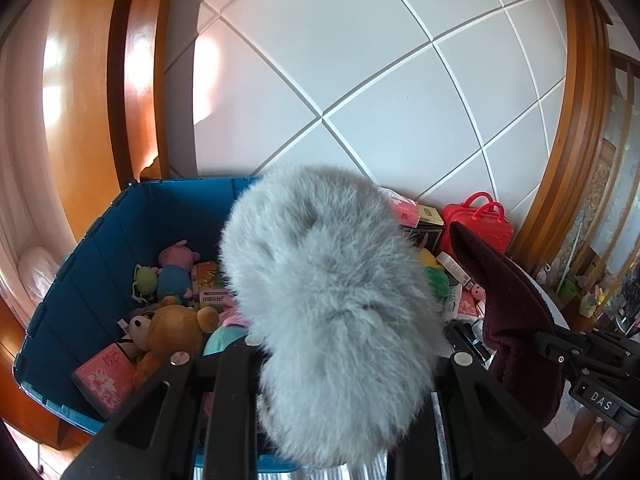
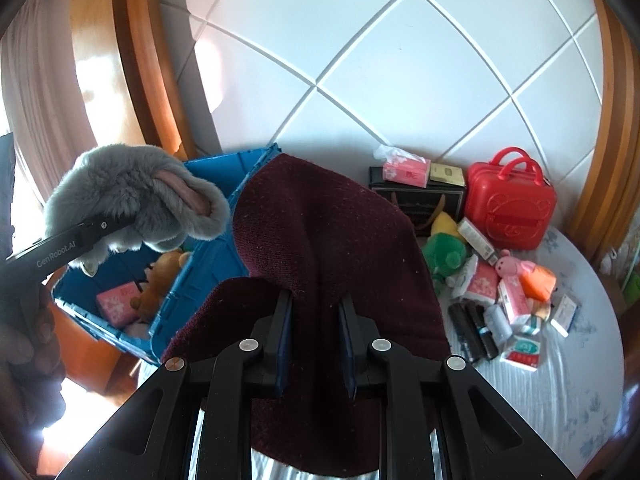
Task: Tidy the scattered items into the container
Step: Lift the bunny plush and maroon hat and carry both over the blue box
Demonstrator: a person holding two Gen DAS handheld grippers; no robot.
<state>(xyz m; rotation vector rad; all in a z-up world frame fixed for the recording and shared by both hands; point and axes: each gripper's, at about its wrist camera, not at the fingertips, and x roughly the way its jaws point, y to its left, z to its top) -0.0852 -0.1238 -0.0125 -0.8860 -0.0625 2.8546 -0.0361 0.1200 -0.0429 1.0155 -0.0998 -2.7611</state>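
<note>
My left gripper (image 1: 344, 344) is shut on a fluffy grey plush rabbit (image 1: 332, 300), which hides its fingertips and hangs over the blue crate (image 1: 80, 264). From the right wrist view the same grey rabbit (image 2: 136, 196) hangs above the crate's (image 2: 208, 268) left part, pinched by the left gripper (image 2: 120, 222). My right gripper (image 2: 314, 300) is shut on a dark maroon knitted cloth (image 2: 340, 232) draped over its fingers, just right of the crate. Inside the crate lie a brown teddy bear (image 1: 172, 336), a pink pig plush (image 1: 176, 268) and pink packets (image 1: 106, 380).
Scattered on the light floral bedspread (image 2: 560, 380) to the right: a red toy suitcase (image 2: 512, 204), a black box (image 2: 416, 196) with a pink tissue pack (image 2: 406, 170), a green plush (image 2: 446, 258), a small pink pig (image 2: 510, 264), packets and dark tubes (image 2: 474, 330). A white padded headboard (image 2: 360, 60) rises behind.
</note>
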